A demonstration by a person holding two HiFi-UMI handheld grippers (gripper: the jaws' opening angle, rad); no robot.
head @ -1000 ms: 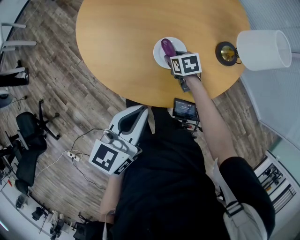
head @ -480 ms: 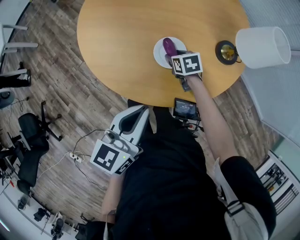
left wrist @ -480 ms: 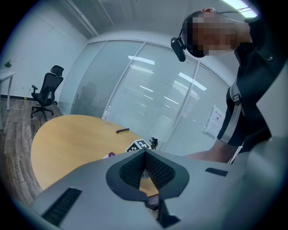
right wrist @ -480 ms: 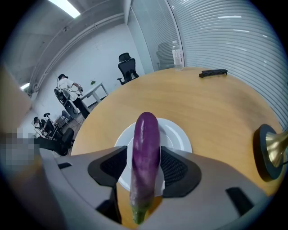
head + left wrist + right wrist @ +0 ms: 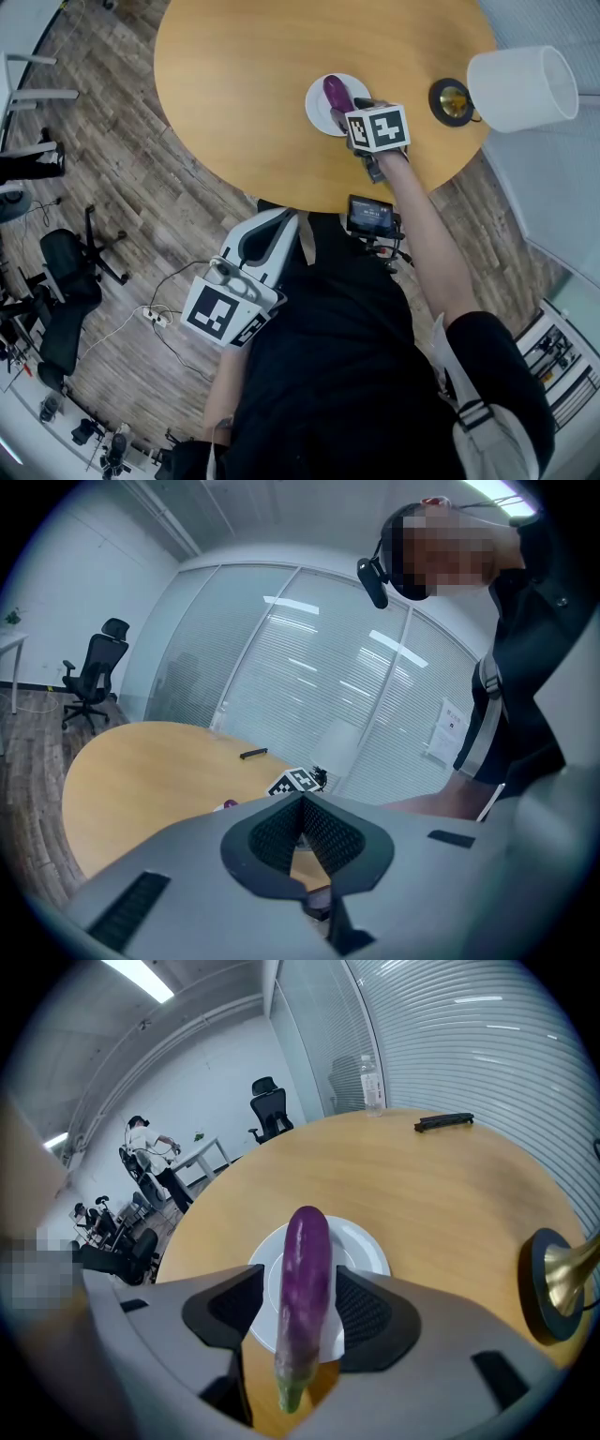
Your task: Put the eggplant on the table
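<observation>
Eggplant point(image 5: 305, 1279) looks to be resting on the white plate point(image 5: 367, 1241). Its long axis runs straight away from me, right along the line my right gripper point(image 5: 298, 1312) points, green stem end nearest me. It sits between that gripper's 2 jaws, which have just been opening and aren't pressing on it. There's bare surface point(image 5: 234, 75) all round the plate. My left gripper point(image 5: 300, 803) is closed on nothing, well off the surface by my side, so the right 1 is nearer.

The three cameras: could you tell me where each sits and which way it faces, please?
Head view: on the head, steeply down at the table; torso, left gripper, right gripper show.
Left gripper view: on it, roughly level across the table; shut jaws, torso show.
Right gripper view: on it, down at eggplant between jaws just opening, over plate.
Head and right views share eggplant, plate.
</observation>
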